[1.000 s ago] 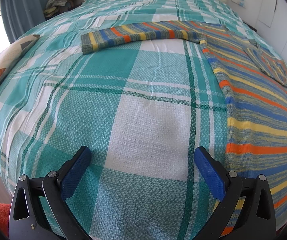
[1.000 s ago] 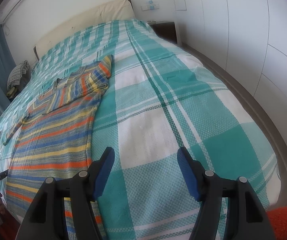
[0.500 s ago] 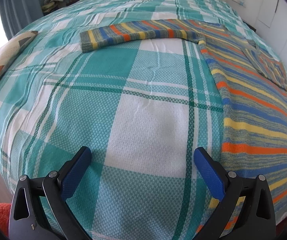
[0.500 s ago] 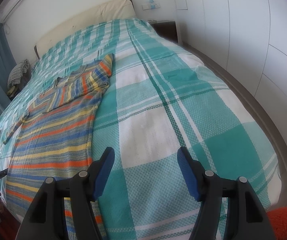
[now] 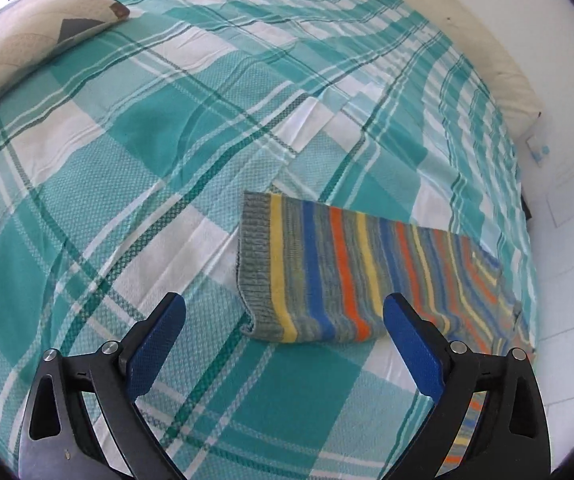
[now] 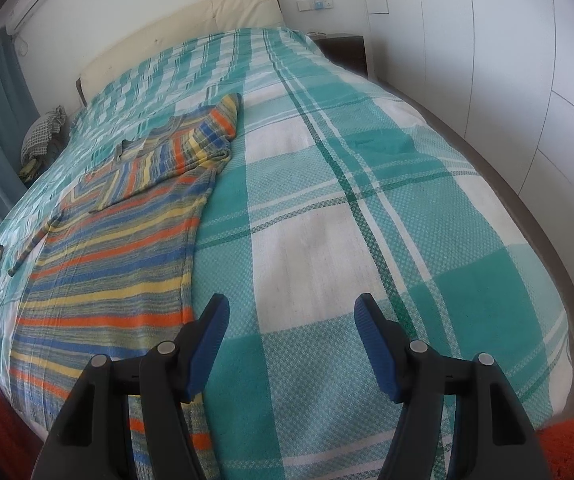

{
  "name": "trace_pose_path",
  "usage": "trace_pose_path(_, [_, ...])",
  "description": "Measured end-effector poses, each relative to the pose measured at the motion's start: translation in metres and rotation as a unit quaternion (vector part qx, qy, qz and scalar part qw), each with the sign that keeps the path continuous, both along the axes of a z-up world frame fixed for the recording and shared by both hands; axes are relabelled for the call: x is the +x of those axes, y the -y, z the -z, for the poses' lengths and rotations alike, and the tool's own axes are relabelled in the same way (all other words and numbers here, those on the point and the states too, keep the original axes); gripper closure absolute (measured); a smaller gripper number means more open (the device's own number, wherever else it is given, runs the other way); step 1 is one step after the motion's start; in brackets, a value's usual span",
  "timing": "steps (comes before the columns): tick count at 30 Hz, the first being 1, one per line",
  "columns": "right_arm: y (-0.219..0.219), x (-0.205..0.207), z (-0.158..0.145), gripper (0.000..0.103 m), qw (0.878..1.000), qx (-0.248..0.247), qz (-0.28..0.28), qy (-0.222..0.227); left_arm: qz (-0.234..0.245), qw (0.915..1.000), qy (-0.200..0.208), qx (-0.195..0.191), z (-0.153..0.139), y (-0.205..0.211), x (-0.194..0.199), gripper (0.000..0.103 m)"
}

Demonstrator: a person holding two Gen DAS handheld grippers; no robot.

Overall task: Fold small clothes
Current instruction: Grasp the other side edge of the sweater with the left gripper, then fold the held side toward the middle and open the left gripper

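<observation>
Striped sweater (image 6: 119,248) lies flat on the bed (image 6: 367,220); its sleeve cuff (image 5: 263,272) sits at twelve o'clock of the left hand-held gripper (image 5: 285,316), whose empty jaws have just been closing. Right hand-held gripper (image 6: 291,320), apart, has the sweater at ten o'clock.

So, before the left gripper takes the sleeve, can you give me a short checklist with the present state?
1. Left gripper open, nothing between its fingers; they have just been closing a little: ok.
2. Sleeve cuff lies in front of the left gripper, between its fingers' line: ok.
3. Pads touching the sleeve: not ok, still apart.
4. Right gripper open and empty, over the bedspread: ok.
5. Sweater body flat on the bed: ok.
6. Other sleeve already folded across the chest: ok.
</observation>
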State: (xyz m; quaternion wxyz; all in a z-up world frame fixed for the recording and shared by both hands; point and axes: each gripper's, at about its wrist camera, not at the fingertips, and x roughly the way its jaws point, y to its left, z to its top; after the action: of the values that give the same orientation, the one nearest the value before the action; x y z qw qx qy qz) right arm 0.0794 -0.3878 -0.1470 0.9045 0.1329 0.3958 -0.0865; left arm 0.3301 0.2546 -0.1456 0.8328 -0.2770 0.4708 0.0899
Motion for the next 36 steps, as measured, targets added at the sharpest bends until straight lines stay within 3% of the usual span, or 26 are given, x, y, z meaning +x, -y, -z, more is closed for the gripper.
trace_pose_path(1, [-0.001,0.0,0.0,0.038,1.0,-0.002,-0.001,-0.001,-0.004,0.9998,-0.015,0.012,0.009,0.001,0.009,0.023])
trace_pose_path(4, [-0.003,-0.001,0.001,0.038,1.0,-0.005,-0.004,-0.005,0.002,0.9983,-0.034,0.048,0.02,0.011,0.026,0.065])
trace_pose_path(5, [-0.003,0.0,0.002,0.038,1.0,-0.003,-0.005,-0.007,0.01,0.997,-0.037,0.067,0.017,0.016,0.029,0.1])
trace_pose_path(6, [-0.002,0.0,0.002,0.038,1.0,-0.001,-0.004,-0.008,0.019,0.9961,-0.038,0.077,0.011,0.022,0.033,0.1])
trace_pose_path(8, [0.001,0.001,0.003,0.038,1.0,0.009,-0.002,-0.006,0.039,0.9957,0.003,0.083,-0.02,0.036,0.034,0.1])
trace_pose_path(11, [0.005,0.002,0.004,0.038,1.0,0.03,-0.004,-0.001,0.107,0.9865,0.077,0.097,-0.086,0.08,0.037,0.1])
trace_pose_path(15, [0.003,0.004,0.007,0.038,0.999,0.049,-0.017,-0.004,0.228,0.9563,0.155,0.099,-0.16,0.176,0.043,0.1])
trace_pose_path(17, [0.0,0.005,0.008,0.038,0.998,0.054,-0.025,-0.005,0.279,0.9407,0.171,0.089,-0.174,0.226,0.044,0.1])
trace_pose_path(19, [-0.002,0.006,0.007,0.038,0.998,0.057,-0.032,-0.003,0.327,0.9259,0.176,0.069,-0.169,0.276,0.05,0.098])
trace_pose_path(20, [-0.004,0.006,0.007,0.038,0.998,0.057,-0.035,-0.002,0.349,0.9193,0.17,0.062,-0.16,0.301,0.053,0.09])
trace_pose_path(21, [-0.005,0.006,0.006,0.038,0.998,0.056,-0.037,-0.001,0.371,0.914,0.155,0.057,-0.148,0.323,0.057,0.061])
trace_pose_path(23, [-0.005,0.006,0.007,0.038,0.998,0.055,-0.038,-0.003,0.373,0.9187,0.111,0.069,-0.121,0.353,0.066,0.014])
trace_pose_path(26, [-0.003,0.004,0.007,0.038,0.997,0.062,-0.035,-0.003,0.332,0.9357,0.107,0.052,-0.096,0.349,0.071,0.013])
trace_pose_path(28, [-0.001,0.002,0.007,0.038,0.997,0.066,-0.035,-0.002,0.289,0.9515,0.093,0.047,-0.079,0.332,0.072,0.013])
trace_pose_path(31, [0.002,0.004,0.009,0.038,0.997,0.073,-0.033,-0.005,0.245,0.9634,0.057,0.091,-0.044,0.304,0.073,0.015])
trace_pose_path(33, [0.005,0.007,0.012,0.038,0.996,0.08,-0.03,-0.009,0.241,0.9598,-0.001,0.144,-0.007,0.286,0.074,0.018])
trace_pose_path(35, [0.005,0.007,0.013,0.038,0.996,0.083,-0.029,-0.01,0.255,0.9437,-0.07,0.199,0.033,0.269,0.066,0.021])
trace_pose_path(36, [0.005,0.007,0.012,0.038,0.996,0.084,-0.029,-0.01,0.265,0.9433,-0.041,0.196,0.032,0.26,0.055,0.019])
